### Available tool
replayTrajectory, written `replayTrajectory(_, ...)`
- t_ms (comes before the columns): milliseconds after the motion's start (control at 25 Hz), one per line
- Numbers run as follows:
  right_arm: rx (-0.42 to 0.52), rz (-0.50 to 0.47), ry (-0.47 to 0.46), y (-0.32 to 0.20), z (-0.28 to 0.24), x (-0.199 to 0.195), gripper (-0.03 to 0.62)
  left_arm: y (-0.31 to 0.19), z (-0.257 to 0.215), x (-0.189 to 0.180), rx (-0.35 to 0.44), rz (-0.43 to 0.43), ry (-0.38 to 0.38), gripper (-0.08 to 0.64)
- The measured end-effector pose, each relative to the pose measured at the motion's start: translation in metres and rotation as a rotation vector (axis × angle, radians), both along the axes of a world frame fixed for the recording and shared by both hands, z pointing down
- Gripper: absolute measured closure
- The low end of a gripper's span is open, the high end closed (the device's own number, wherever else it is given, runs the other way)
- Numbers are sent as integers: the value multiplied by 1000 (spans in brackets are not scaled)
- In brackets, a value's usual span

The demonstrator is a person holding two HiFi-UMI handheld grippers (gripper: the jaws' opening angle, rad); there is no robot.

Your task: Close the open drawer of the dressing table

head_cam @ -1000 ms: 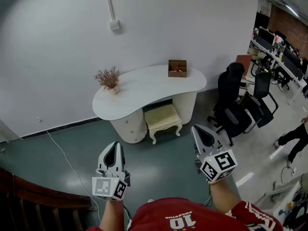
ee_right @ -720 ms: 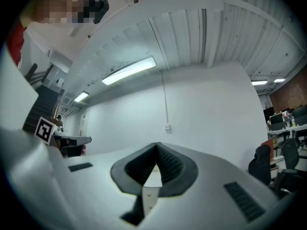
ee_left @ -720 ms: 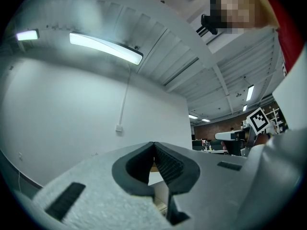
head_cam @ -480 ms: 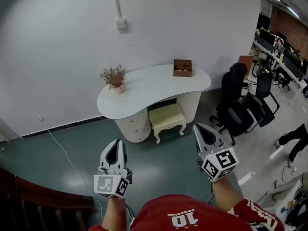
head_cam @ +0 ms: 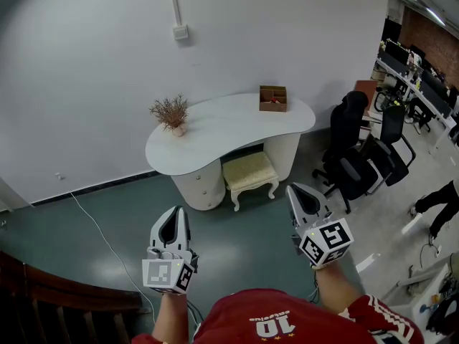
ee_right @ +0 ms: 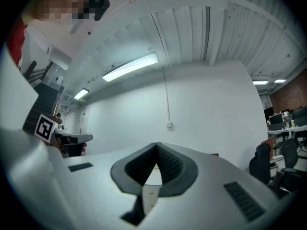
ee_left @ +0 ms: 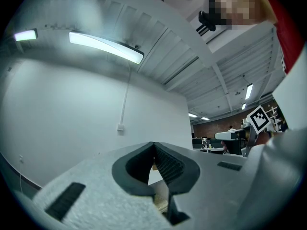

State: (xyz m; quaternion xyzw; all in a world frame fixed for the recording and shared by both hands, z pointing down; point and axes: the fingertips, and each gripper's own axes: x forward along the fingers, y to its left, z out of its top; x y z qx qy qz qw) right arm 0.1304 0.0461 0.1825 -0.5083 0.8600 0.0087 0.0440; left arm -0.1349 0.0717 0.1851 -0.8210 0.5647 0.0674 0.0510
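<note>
The white kidney-shaped dressing table [head_cam: 229, 131] stands against the wall, a few steps ahead of me. Its rounded drawer pedestal [head_cam: 195, 186] faces me; from here I cannot tell which drawer is open. My left gripper [head_cam: 176, 213] and my right gripper [head_cam: 295, 190] hang in the air over the green floor, both far short of the table. In the left gripper view the left gripper [ee_left: 154, 145] has its jaws together with nothing in them. The right gripper [ee_right: 157, 146] looks the same in its own view, pointing towards the wall.
A cushioned stool [head_cam: 249, 172] is tucked under the table. On top are a dried plant [head_cam: 171, 113] and a wooden box [head_cam: 273, 98]. Black office chairs [head_cam: 355, 156] crowd the right. A cable [head_cam: 100, 235] crosses the floor at left, near a wooden railing [head_cam: 43, 292].
The dressing table has shifted slightly right and down in the head view and looks a little nearer. Both grippers stayed shut and moved along with me.
</note>
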Motion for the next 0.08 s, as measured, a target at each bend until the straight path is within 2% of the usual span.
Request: replayTrajectory(80, 2, 2, 2, 0, 0, -2, 591, 1, 0, -2, 0, 4, 6, 561)
